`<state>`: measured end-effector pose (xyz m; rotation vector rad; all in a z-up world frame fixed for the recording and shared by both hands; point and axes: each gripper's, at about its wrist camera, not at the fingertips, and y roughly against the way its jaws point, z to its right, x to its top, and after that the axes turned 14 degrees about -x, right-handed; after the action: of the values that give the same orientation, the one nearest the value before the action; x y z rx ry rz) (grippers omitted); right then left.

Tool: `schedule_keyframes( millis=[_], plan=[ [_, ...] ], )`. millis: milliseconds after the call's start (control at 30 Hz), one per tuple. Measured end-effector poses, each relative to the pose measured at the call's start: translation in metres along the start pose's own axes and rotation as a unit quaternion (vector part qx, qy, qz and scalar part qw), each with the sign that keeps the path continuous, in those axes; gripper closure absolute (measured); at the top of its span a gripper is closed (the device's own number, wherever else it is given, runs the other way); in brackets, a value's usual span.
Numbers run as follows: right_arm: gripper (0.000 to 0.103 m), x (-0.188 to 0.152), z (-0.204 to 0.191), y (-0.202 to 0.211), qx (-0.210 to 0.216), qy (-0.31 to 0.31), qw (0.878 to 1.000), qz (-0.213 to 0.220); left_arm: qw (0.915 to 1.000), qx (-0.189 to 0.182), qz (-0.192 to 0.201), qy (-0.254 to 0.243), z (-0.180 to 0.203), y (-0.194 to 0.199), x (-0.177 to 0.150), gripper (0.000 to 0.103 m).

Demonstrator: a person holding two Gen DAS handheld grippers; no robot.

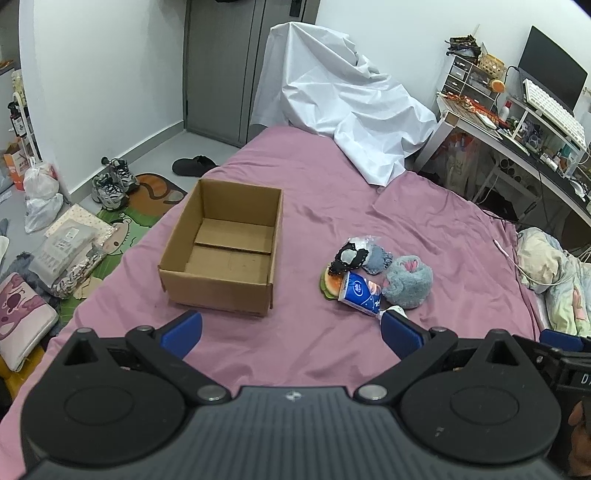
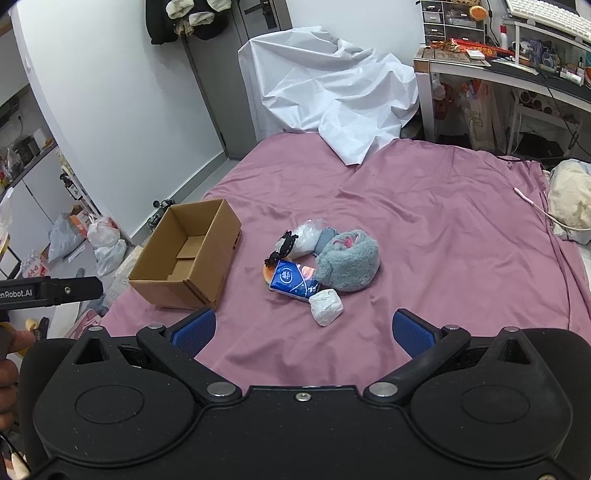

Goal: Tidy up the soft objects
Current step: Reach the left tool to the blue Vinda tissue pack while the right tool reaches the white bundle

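While the pink bed serves as workspace, an empty cardboard box awaits the clustered soft objects beside it; both tongs, left and right, hover wide open, holding nothing.

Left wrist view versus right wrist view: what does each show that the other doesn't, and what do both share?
Only the left wrist view shows the sneakers, the black slipper and the cartoon floor mat on the floor, plus the dark monitor. Only the right wrist view shows the whole white wrapped bundle and the dark clothes hung on the door. Both share the empty cardboard box, the blue tissue pack, the grey plush, the pink bed sheet and an open gripper: left gripper, right gripper.
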<state>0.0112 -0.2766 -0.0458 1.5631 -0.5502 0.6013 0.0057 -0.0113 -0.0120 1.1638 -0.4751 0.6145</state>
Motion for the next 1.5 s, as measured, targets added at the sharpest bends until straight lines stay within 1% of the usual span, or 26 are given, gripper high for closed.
schedule_keyframes(
  millis=[133, 333, 533, 700, 833, 900, 933, 1000, 1133, 1300, 1433, 1500],
  plan=[
    [0.0, -0.001, 0.003, -0.009, 0.008, -0.001, 1.0, -0.003, 0.9999, -0.003, -0.009, 0.005, 0.002, -0.014, 0.003, 0.001],
    [0.001, -0.002, 0.016, -0.027, 0.015, -0.023, 1.0, -0.012, 0.9999, -0.004, -0.013, 0.002, 0.009, -0.037, 0.006, 0.001],
    [0.005, -0.003, 0.024, -0.053, 0.017, -0.042, 0.998, -0.037, 0.9995, -0.014, -0.027, 0.004, 0.011, -0.068, 0.01, 0.003],
    [0.005, -0.001, 0.025, -0.074, 0.016, -0.047, 0.997, -0.052, 0.9989, -0.027, -0.038, 0.003, 0.014, -0.096, 0.013, 0.003],
    [0.005, 0.001, 0.028, -0.089, 0.016, -0.059, 0.996, -0.064, 0.9984, -0.03, -0.049, 0.003, 0.015, -0.116, 0.016, 0.004],
    [0.005, 0.001, 0.029, -0.095, 0.018, -0.066, 0.995, -0.072, 0.998, -0.033, -0.053, 0.003, 0.016, -0.125, 0.017, 0.006],
    [0.005, 0.002, 0.03, -0.098, 0.02, -0.069, 0.995, -0.074, 0.9979, -0.034, -0.054, 0.004, 0.016, -0.129, 0.017, 0.008],
    [0.005, 0.003, 0.033, -0.103, 0.021, -0.073, 0.994, -0.075, 0.9978, -0.034, -0.057, 0.009, 0.016, -0.136, 0.018, 0.009],
    [0.005, 0.003, 0.036, -0.116, 0.015, -0.088, 0.992, -0.086, 0.9971, -0.04, -0.065, 0.01, 0.016, -0.154, 0.019, 0.012],
    [0.005, 0.005, 0.037, -0.132, 0.019, -0.105, 0.99, -0.088, 0.9958, -0.044, -0.078, 0.021, 0.012, -0.177, 0.021, 0.018],
    [0.011, 0.005, 0.036, -0.147, 0.03, -0.115, 0.988, -0.102, 0.9946, -0.058, -0.08, 0.03, 0.009, -0.193, 0.022, 0.019],
    [0.011, 0.004, 0.035, -0.155, 0.028, -0.119, 0.986, -0.111, 0.9939, -0.061, -0.085, 0.033, 0.007, -0.202, 0.023, 0.019]
  ],
)
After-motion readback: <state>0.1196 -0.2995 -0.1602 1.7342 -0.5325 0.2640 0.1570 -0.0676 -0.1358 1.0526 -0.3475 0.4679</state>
